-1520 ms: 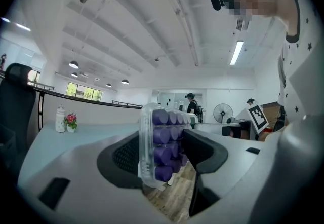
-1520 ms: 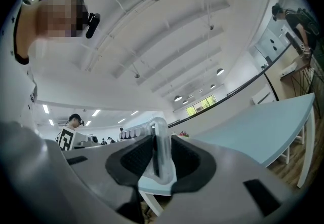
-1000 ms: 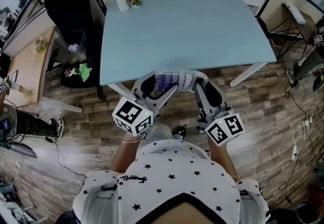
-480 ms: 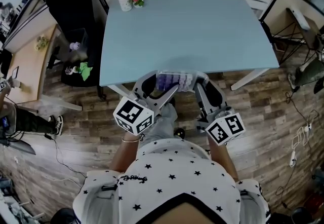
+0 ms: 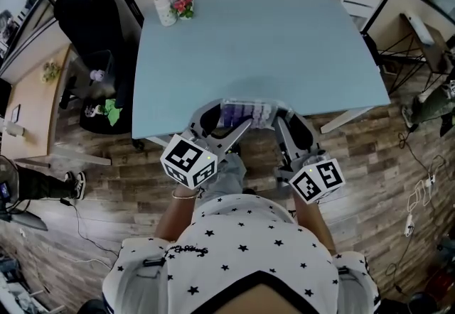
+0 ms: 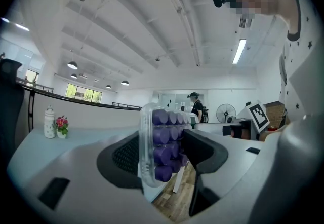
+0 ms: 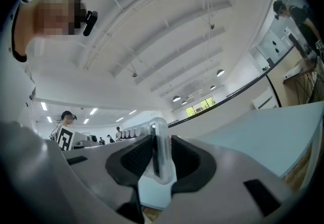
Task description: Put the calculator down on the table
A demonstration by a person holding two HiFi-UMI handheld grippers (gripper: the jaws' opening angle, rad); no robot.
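A calculator [image 5: 245, 114] with purple keys in a clear case hangs over the near edge of the light blue table [image 5: 249, 35], held upright between both grippers. My left gripper [image 5: 219, 119] is shut on its left end, and in the left gripper view the calculator [image 6: 163, 142] sits face-on between the dark pads [image 6: 126, 154]. My right gripper [image 5: 279, 119] is shut on the right end, and the right gripper view shows the calculator [image 7: 161, 154] edge-on between the pads [image 7: 190, 159]. Both grippers point level toward the table.
A white bottle [image 5: 164, 10] and a small pot of pink flowers [image 5: 185, 4] stand at the table's far left corner. A black chair [image 5: 85, 21] is left of the table. A white shelf [image 5: 359, 0] is at the far right. Wooden floor lies below the near edge.
Both grippers have carried the calculator forward together. It was short of the table's near edge and now hangs over it. Neither grip has changed.
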